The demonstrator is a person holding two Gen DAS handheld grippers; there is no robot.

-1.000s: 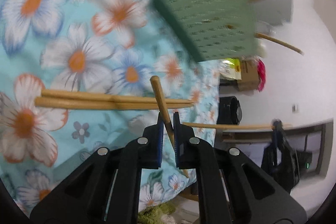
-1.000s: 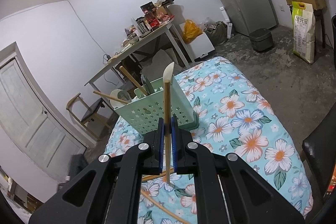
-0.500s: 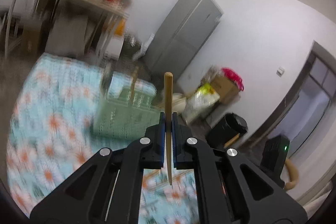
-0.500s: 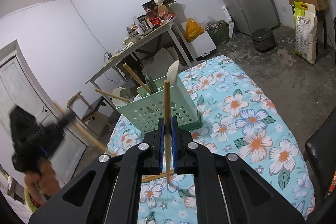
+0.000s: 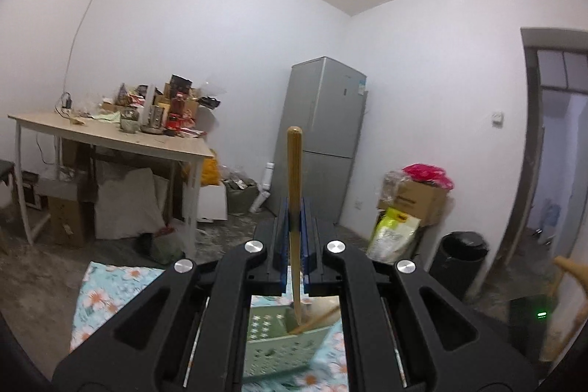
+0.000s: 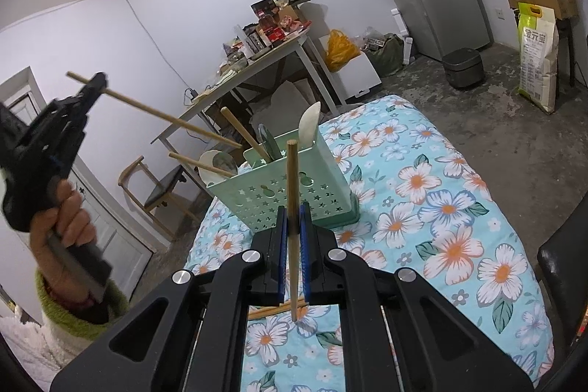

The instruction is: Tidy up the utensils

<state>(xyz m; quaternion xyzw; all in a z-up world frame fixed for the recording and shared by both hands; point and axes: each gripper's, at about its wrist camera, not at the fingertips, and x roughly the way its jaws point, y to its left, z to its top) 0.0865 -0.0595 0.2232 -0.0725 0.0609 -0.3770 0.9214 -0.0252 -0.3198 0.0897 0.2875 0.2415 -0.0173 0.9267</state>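
Left gripper [image 5: 294, 226] now lifted off floral cloth [image 6: 441, 208], above green caddy [image 6: 286, 186]. Clenched on chopstick [image 5: 294, 193], long axis crosswise between pads, upright. Right gripper [image 6: 293, 226] unchanged, clamping second chopstick [image 6: 293, 208] upright.

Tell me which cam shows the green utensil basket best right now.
Right wrist view. The green utensil basket stands in full on the floral cloth, star cutouts, utensils and rim all visible. The left wrist view catches only a slice of it low in frame, mostly hidden behind the left gripper.
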